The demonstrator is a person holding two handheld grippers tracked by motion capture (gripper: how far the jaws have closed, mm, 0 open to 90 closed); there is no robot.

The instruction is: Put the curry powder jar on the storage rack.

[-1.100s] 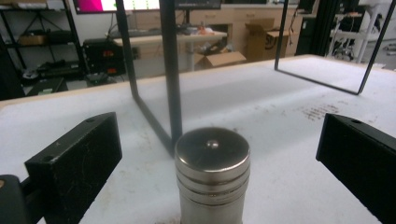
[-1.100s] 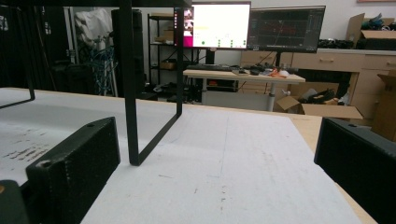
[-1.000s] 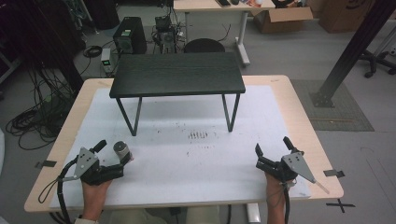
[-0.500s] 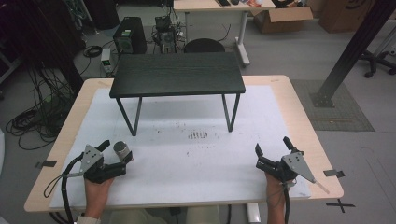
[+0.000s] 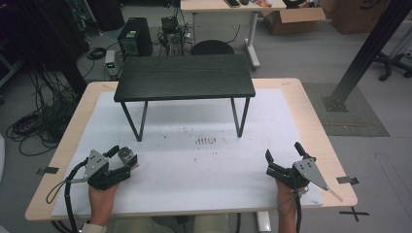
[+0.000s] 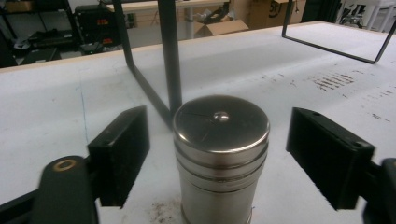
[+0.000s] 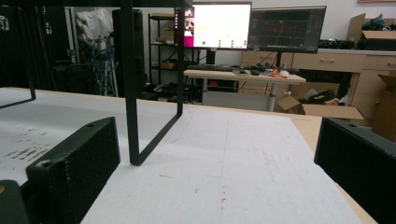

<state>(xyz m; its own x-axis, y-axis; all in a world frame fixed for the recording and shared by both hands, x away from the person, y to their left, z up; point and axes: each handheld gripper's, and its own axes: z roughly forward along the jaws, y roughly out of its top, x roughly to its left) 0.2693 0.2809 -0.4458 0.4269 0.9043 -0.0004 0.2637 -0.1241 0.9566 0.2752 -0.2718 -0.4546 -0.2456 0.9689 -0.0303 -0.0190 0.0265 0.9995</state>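
Between left tool (image 6: pixel 219 154) jaws, one steel canister (image 6: pixel 219 154).

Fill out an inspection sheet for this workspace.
Surface: white mat on a wooden table, with dark smudges mid-mat.
Job's things: steel canister upright, lid on, near the left edge.
Clutter: black low stand at the far side.
Grippers: left gripper jaws have just been closing around the canister, gaps still visible on both sides; right gripper open, empty.
Cables: one trails from each gripper; more coiled on the floor.
Surroundings: desk, monitors, cardboard boxes.
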